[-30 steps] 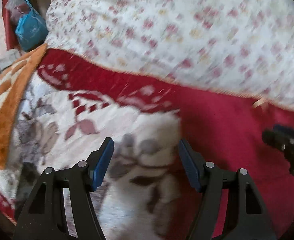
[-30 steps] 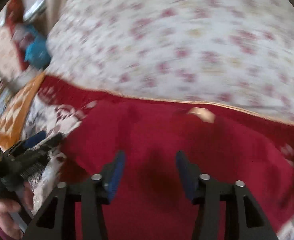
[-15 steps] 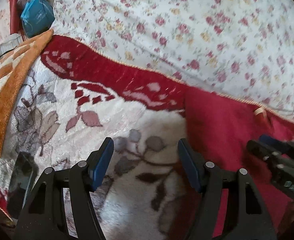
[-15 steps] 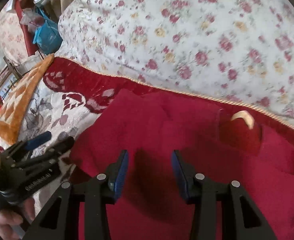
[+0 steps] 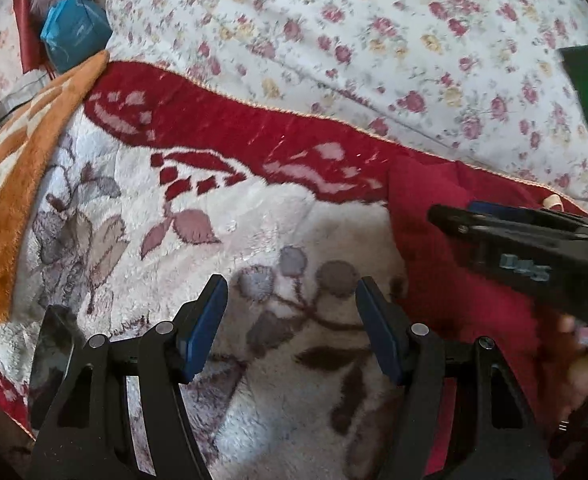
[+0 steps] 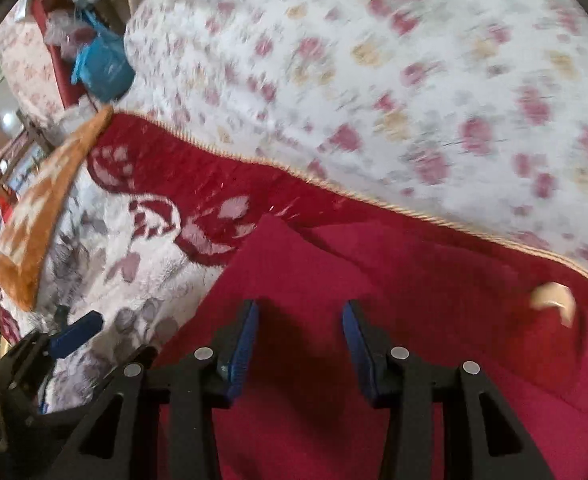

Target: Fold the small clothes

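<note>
The red garment (image 6: 333,280) is lying directly under and ahead of the right gripper (image 6: 299,338), whose jaws are standing spread and empty. The left gripper (image 5: 290,328), also spread, is hovering over the fleece blanket (image 5: 254,220) beside the garment's edge. Blur is probably hiding some creases, so pinching a clean corner first seems wise.

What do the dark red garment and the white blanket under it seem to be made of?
The dark red garment looks like soft matte knit or fleece; it lies in limp folds without shine, though blur hides the weave. The white blanket looks like plush synthetic fleece: a fuzzy, clumped pile with a slight sheen and a printed leaf pattern.
</note>
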The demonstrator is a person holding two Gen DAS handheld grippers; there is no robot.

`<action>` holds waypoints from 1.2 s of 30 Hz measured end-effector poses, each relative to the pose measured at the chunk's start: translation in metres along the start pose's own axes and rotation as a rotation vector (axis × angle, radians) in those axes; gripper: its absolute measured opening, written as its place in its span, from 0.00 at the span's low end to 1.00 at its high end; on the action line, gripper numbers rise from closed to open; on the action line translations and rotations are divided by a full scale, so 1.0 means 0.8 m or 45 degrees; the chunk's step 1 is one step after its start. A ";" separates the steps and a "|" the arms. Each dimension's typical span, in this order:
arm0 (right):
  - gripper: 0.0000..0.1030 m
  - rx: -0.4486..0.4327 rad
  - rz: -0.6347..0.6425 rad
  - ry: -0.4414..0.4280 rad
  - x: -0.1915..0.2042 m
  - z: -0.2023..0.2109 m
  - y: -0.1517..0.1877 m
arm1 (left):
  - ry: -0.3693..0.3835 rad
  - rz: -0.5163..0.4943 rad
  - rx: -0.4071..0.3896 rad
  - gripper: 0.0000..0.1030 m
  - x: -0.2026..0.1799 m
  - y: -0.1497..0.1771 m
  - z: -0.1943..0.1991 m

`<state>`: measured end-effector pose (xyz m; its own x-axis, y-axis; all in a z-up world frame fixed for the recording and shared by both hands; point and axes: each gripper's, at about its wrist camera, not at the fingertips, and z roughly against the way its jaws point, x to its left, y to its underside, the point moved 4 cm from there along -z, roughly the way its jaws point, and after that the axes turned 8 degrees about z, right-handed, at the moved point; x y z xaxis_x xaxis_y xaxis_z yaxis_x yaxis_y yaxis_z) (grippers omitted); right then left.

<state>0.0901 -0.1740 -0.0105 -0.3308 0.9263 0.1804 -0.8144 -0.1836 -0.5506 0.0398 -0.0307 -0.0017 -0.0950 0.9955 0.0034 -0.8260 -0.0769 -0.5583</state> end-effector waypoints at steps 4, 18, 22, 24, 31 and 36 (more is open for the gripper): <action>0.44 -0.014 0.043 0.083 0.006 -0.019 -0.008 | 0.007 0.011 -0.002 0.65 0.001 -0.002 0.001; 0.49 0.004 0.005 0.238 -0.026 0.086 0.120 | 0.263 0.012 -0.039 0.65 -0.047 -0.004 0.037; 0.49 0.044 -0.043 0.195 -0.026 0.114 0.128 | 0.188 -0.024 0.092 0.67 -0.054 0.015 0.001; 0.49 0.036 -0.051 0.224 -0.034 0.129 0.138 | 0.217 0.029 0.102 0.67 -0.050 0.013 0.001; 0.50 0.025 -0.285 0.278 -0.116 0.200 0.198 | 0.218 -0.013 -0.009 0.67 -0.052 0.012 0.037; 0.62 -0.070 -0.491 0.468 -0.210 0.281 0.236 | 0.259 -0.009 -0.064 0.67 -0.053 0.011 0.056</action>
<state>-0.1152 -0.4381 0.0383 0.1843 0.9791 0.0861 -0.8143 0.2012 -0.5444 0.0119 -0.0763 0.0301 0.0290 0.9871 -0.1576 -0.7968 -0.0724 -0.5999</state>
